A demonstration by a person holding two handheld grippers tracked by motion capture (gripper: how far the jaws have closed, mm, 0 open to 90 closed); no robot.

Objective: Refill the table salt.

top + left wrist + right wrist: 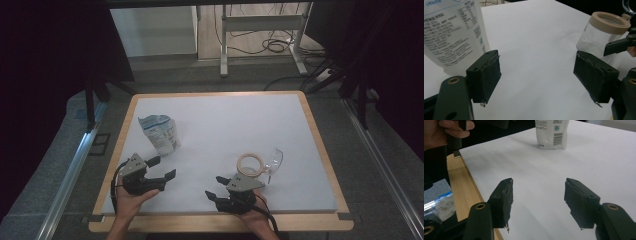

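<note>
Both grippers sit low at near edge of table (300,130), each in a hand. Left gripper (165,167): fingers spread, nothing between, pointing twd right side; pouch (160,132) stands upright just beyond it, apart. Right gripper (214,186): fingers spread, empty, pointing left. Jar (251,165) w/ tan rim just behind right gripper, clear lid (274,160) beside jar.

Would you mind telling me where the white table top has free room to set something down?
The far half of the table behind the pouch and jar is bare, as is the middle between them. The near edge is crowded by the left tool and right tool.
</note>
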